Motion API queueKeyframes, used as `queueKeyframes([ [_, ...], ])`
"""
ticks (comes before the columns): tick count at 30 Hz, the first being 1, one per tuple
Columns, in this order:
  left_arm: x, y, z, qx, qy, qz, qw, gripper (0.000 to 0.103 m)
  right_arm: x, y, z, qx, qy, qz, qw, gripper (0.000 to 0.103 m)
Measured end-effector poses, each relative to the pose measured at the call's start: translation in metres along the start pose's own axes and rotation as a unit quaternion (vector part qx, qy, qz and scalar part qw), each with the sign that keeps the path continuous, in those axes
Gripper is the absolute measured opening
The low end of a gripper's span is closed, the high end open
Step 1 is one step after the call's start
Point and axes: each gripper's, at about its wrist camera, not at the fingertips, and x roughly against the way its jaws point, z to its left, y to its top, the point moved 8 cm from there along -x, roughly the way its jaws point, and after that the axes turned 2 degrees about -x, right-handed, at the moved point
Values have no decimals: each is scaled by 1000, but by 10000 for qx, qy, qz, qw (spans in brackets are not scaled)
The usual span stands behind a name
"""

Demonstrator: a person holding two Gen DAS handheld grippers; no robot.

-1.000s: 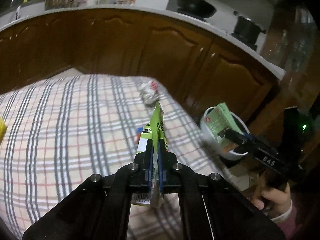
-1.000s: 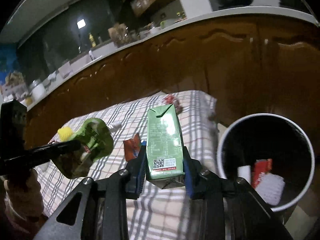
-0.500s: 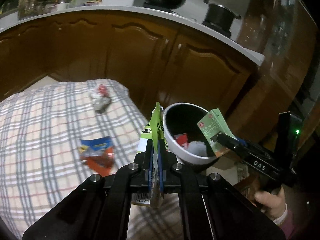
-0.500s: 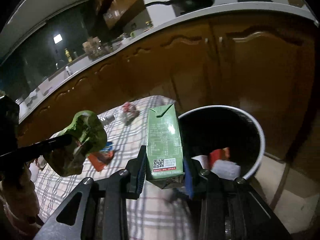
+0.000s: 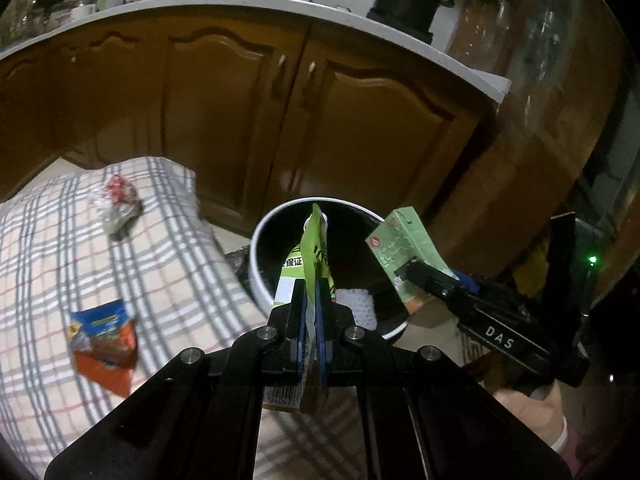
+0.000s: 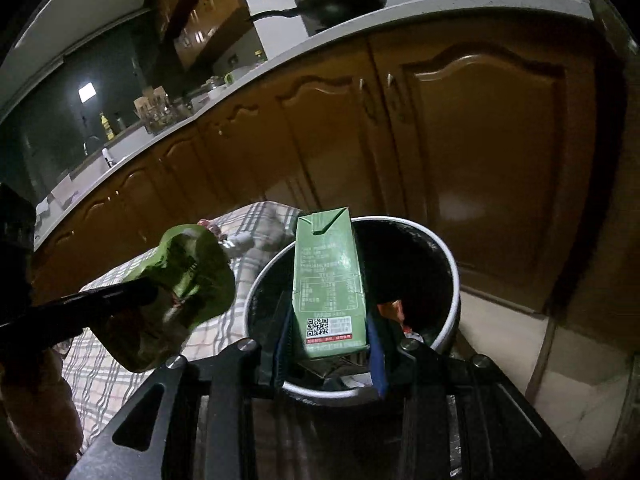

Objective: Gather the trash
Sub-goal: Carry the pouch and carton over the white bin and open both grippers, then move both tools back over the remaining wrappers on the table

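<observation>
Left wrist view has the left gripper pinched tight on a flattened green pouch, whose top pokes up in front of the white-rimmed bin at the centre of the frame; the right gripper comes in from the right, clamped on a green carton over the bin's far rim. From the right wrist view the carton stands upright between the blue pads, squarely above the dark mouth of the bin, while the pouch hangs at the left, over the edge of the checked cloth rather than the bin. That is where I'd worry: let go now and the pouch looks likely to land on the cloth or slip into the gap beside the bin, since it seems short of the opening. Both grippers crowd the same small mouth, so a knock between them could tip the carton against the rim and send it to the floor. The pouch is thin and crumpled, and I'd guess it may cling to the pads instead of dropping. Two pieces remain on the cloth in the left wrist view, an orange and blue wrapper at lower left and a crumpled wrapper further up, so the job is not finished
</observation>
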Motion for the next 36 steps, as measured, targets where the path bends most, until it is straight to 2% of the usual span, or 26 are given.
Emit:
queueKeyframes([
  [12, -44, 6, -8, 38, -111, 288, 9995, 3, -13, 5, -20, -54, -111, 120, 9999, 33],
  [26, -65, 8, -5, 163, -146, 430, 9988, 4, -35, 4, -35, -170, -170, 314, 9992, 33],
  [28, -66, 7, -4, 238, -172, 478, 9984, 8, -38, 4, -37, -209, -156, 358, 9990, 35],
  [30, -65, 5, -3, 310, -212, 487, 9981, 28, -39, 2, -40, -287, -125, 372, 9988, 37],
  [31, -63, 5, -1, 313, -183, 463, 9983, 33, -38, 2, -40, -308, -119, 373, 9988, 41],
  [34, -54, 2, 4, 335, -180, 399, 9985, 37, -34, 0, -39, -351, -86, 308, 9989, 54],
  [36, -45, -2, 9, 340, -87, 344, 9988, 43, -31, 0, -37, -380, -46, 274, 9989, 57],
])
